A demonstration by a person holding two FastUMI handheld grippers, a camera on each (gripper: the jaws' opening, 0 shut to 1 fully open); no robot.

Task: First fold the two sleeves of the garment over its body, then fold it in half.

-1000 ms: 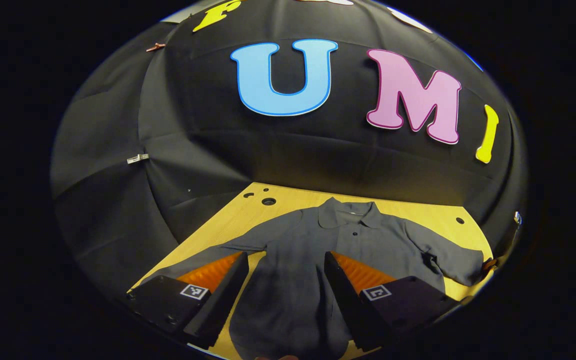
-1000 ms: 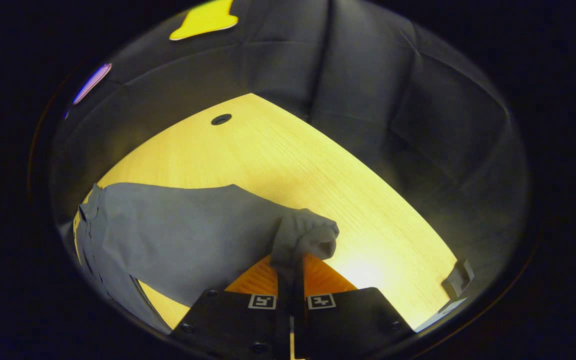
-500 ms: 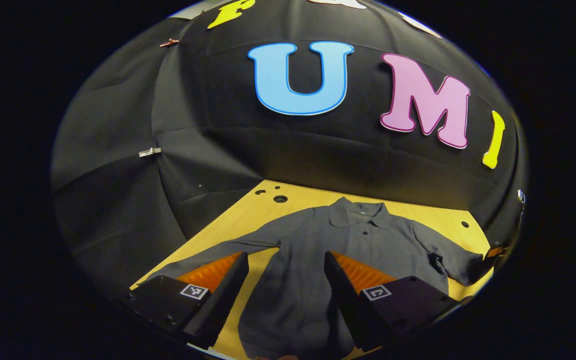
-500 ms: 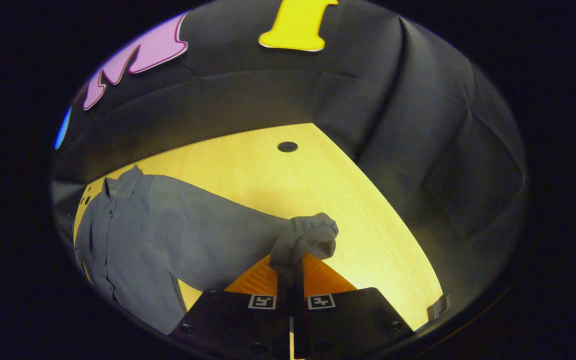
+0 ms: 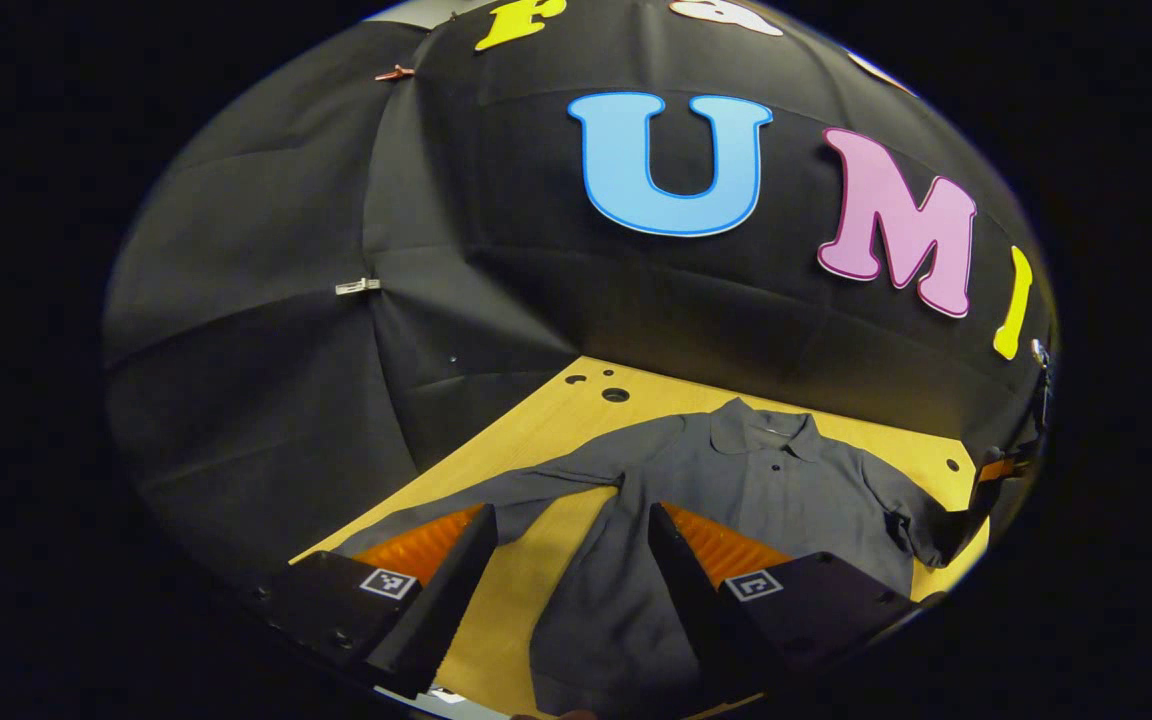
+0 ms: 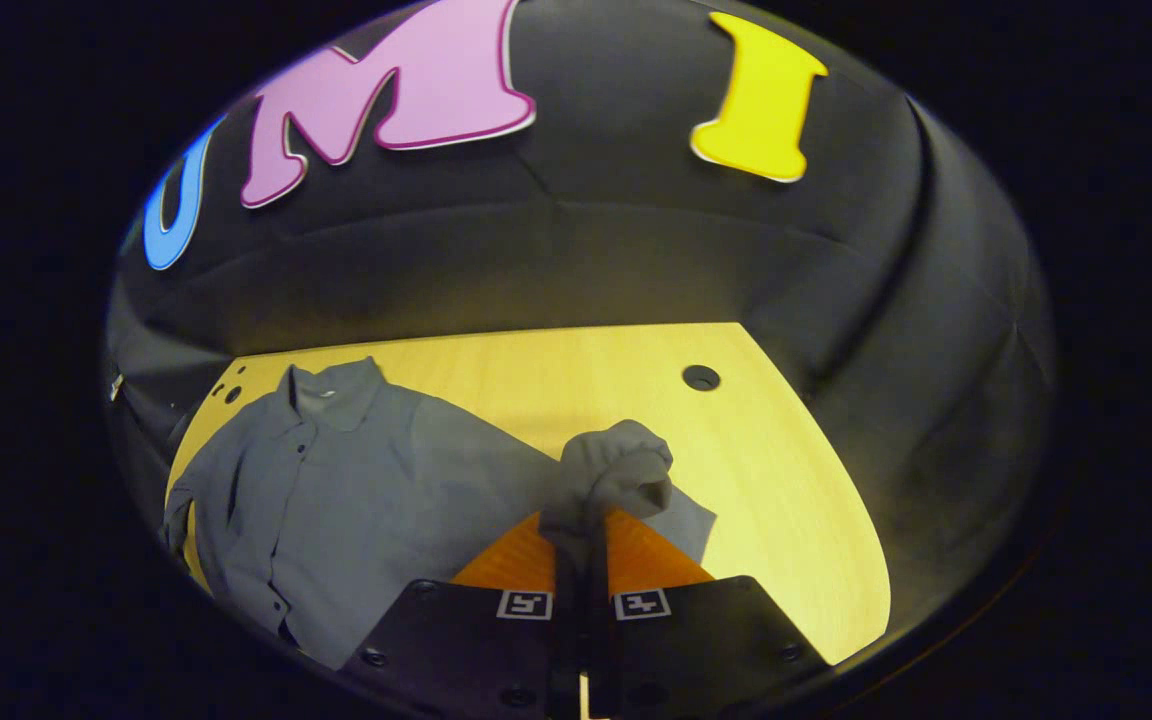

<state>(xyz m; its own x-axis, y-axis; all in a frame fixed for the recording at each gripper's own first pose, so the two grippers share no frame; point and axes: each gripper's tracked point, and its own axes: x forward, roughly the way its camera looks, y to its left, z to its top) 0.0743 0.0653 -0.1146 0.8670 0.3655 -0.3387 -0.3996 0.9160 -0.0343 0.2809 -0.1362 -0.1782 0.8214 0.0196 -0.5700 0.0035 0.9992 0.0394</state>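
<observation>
While the grey shirt (image 5: pixel 736 480) lies spread face up on the yellow table (image 6: pixel 556 370), collar toward the booth's back wall, its right sleeve cuff (image 6: pixel 616 470) is bunched and raised off the wood, presumably so it can be carried inward over the body. That cuff is pinched in the right tongs (image 6: pixel 584 545), whose fingers are closed tight on the cloth. The other sleeve (image 5: pixel 496 490) stretches flat toward the table's edge, not yet folded. Above it the left tongs (image 5: pixel 564 545) hover with fingers wide apart, holding nothing, touching nothing that I can make out.
</observation>
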